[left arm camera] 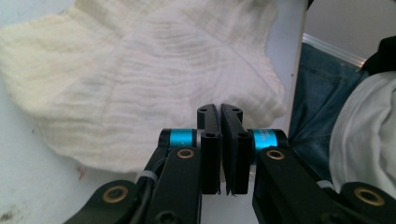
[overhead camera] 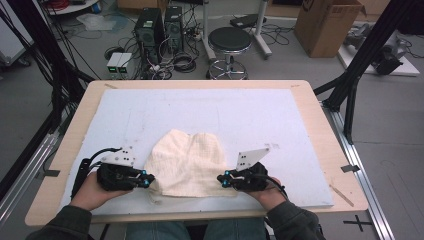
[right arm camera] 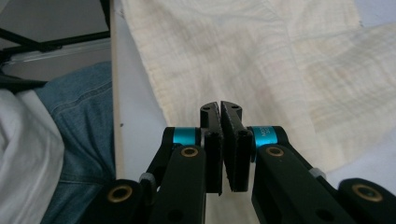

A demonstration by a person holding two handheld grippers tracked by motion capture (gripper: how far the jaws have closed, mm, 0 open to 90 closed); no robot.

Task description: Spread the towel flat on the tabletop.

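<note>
Both hand-held grippers are sitting closed: left hand-held gripper (overhead camera: pixel 148 181) and right hand-held gripper (overhead camera: pixel 220 180) are flanking the cream cloth (overhead camera: pixel 187 162), neither visibly gripping it.

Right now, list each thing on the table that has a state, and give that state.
Cloth: cream, folded and rumpled, lying flat on the white mat near the front edge.
Left claw: shut, at the cloth's left edge; a grip on the cloth cannot be told.
Right claw: shut, at the cloth's right edge; a grip cannot be told.
</note>
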